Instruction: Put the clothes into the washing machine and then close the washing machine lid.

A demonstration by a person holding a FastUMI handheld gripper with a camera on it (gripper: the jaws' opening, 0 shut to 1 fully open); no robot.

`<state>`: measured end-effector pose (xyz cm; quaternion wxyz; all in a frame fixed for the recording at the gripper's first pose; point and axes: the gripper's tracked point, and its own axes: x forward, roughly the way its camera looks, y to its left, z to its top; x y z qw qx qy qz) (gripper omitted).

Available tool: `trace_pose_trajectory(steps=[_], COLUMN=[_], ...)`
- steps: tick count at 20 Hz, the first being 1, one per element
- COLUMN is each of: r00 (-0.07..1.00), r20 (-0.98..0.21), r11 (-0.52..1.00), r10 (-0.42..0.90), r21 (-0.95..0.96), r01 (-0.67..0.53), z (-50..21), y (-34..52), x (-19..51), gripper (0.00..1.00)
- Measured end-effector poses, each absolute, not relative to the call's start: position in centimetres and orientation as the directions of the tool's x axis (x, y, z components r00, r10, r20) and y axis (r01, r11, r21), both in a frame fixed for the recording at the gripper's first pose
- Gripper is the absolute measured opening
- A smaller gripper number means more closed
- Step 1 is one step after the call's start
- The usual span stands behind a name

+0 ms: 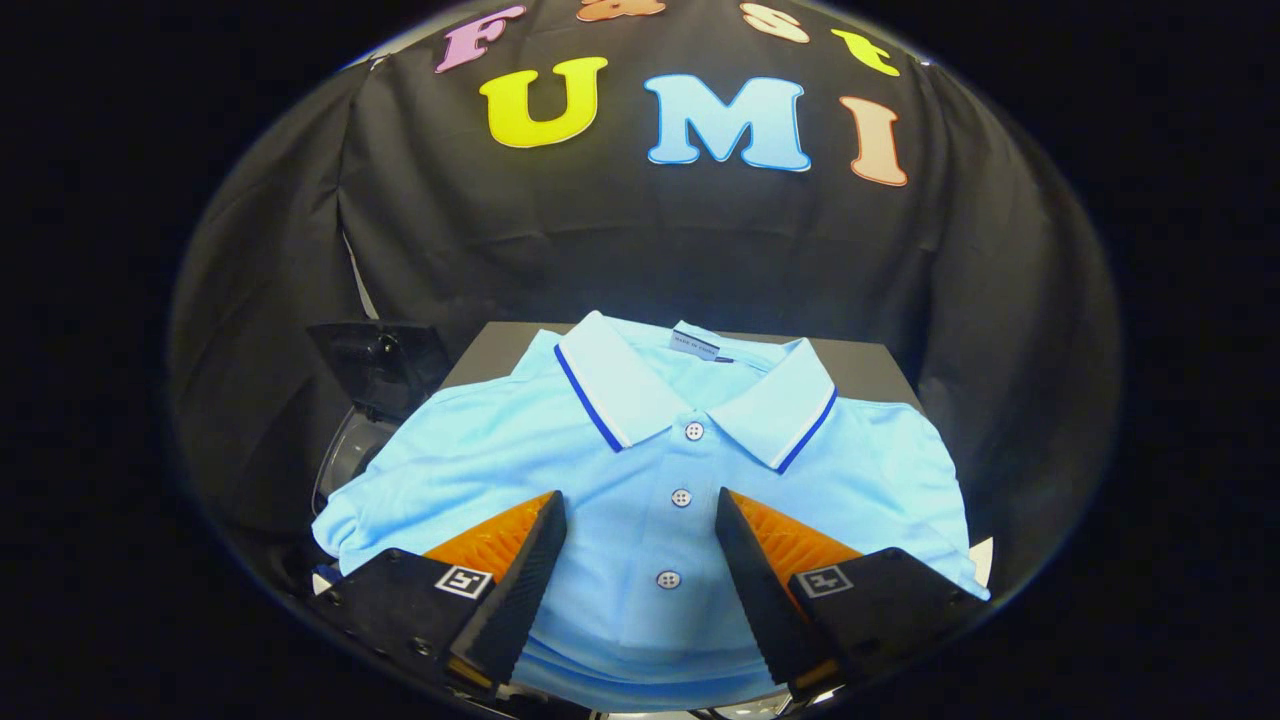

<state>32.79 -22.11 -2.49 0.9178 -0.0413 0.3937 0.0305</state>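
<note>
One dark washing machine [375, 400] sits at the far left, partly hidden behind the shirt's left shoulder, with its lid [385, 365] standing raised. Just beside it, one light blue polo shirt [640, 470] lies folded flat on a dark surface [860, 365], collar away from the gripper [640, 515]. The collar is paler, with one dark blue stripe along each of its two flaps. Three buttons run down the placket [680, 497], which lies between the two fingers. The two fingers are spread wide apart over the shirt front, one on each side of the buttons, gripping nothing; whether they touch the cloth cannot be told. A bit of white shows past the shirt's right edge.
</note>
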Motion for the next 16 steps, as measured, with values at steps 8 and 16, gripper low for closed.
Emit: trace_pose_trajectory(steps=[8,16], r00=[0.753,0.831], r20=[-0.653,-0.534], r11=[0.992,0.988], r10=[0.081,0.156], r21=[-0.021,0.096], r01=[-0.126,-0.123], z=[-2.1,0.9], y=[-21.7,-19.1], x=[32.9,33.4], gripper=[0.16,0.02])
